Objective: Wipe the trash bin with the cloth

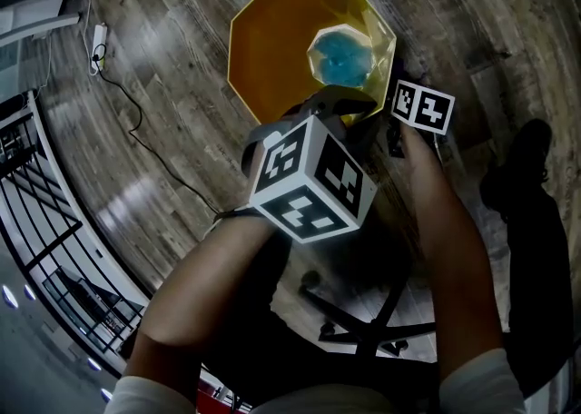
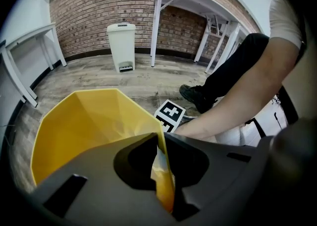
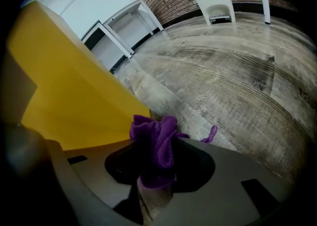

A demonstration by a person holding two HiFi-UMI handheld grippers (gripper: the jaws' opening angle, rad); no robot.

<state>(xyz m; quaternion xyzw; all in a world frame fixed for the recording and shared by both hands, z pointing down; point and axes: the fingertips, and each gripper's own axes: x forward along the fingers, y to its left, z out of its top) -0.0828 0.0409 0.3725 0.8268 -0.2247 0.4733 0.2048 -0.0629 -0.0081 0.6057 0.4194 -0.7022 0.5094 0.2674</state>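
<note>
Head view: trash bin (image 1: 272, 49) stands on the floor (image 1: 163, 85). Left hand-held gripper (image 1: 336, 105) is at its near rim, right hand-held gripper (image 1: 399, 135) just outside.

Left gripper view: we're clamped on the yellow rim, probably to steady the bin.

Right gripper view: we're clamped on the bunched purple cloth (image 3: 156, 143), just beside the bin's outer wall. Can't tell if it touches.

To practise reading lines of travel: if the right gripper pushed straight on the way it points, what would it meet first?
Likely the wooden floor just beside the yellow bin; the purple cloth it holds would land first. Depth is unclear.
</note>
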